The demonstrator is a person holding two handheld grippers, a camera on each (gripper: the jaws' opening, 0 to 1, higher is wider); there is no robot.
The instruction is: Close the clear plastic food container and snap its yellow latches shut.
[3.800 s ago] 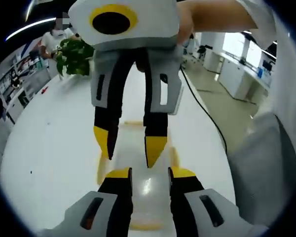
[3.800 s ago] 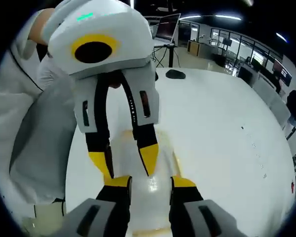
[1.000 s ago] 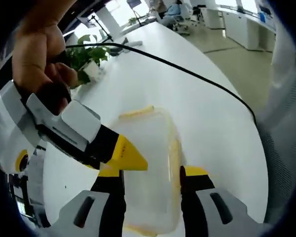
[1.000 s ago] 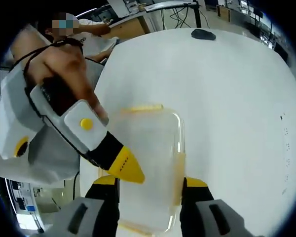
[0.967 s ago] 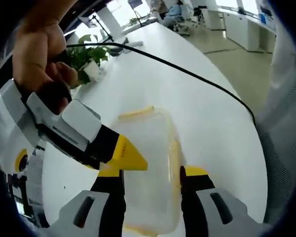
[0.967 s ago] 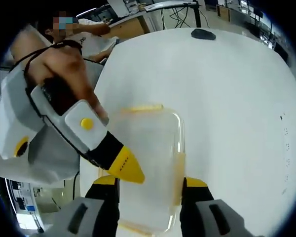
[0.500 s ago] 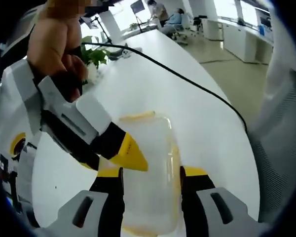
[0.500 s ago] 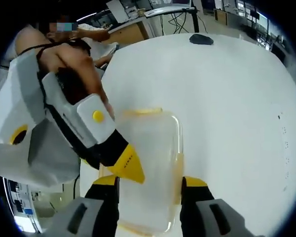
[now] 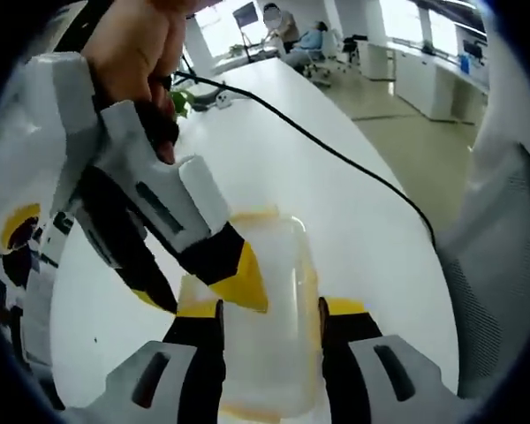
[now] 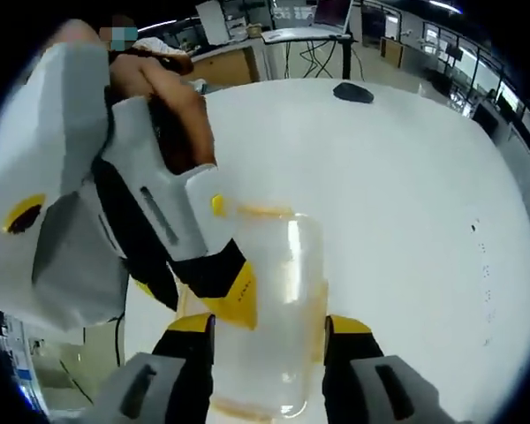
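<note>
The clear plastic food container [image 9: 269,327] lies flat on the white table [image 9: 336,203], its lid down over the body. In the left gripper view it sits between the two fingertips of the left gripper [image 9: 267,311], extending forward beyond them; the jaws stand parted, one tip at each long side of the container, at or just beside its edges — contact cannot be told. A yellow latch [image 9: 256,215] lies along the far short end, and a yellow strip runs down the side next to the right-hand fingertip.

The other gripper crosses this view from the left, held in a hand [image 9: 146,53]. Its yellow-tipped finger [image 9: 238,278] lies over the near left part of the lid and hides that corner. A black cable [image 9: 336,159] runs across the table ahead of the fingers, and a green plant [image 9: 178,102] stands farther off beside the hand.

In the right gripper view the right gripper [image 10: 269,325] shows the same arrangement — jaws spread, the container [image 10: 278,309] between the tips, the far latch [image 10: 263,212] ahead. The left gripper's finger [image 10: 230,296] covers the container's left side. A dark computer mouse [image 10: 352,92] rests well ahead on the table [image 10: 406,203].
</note>
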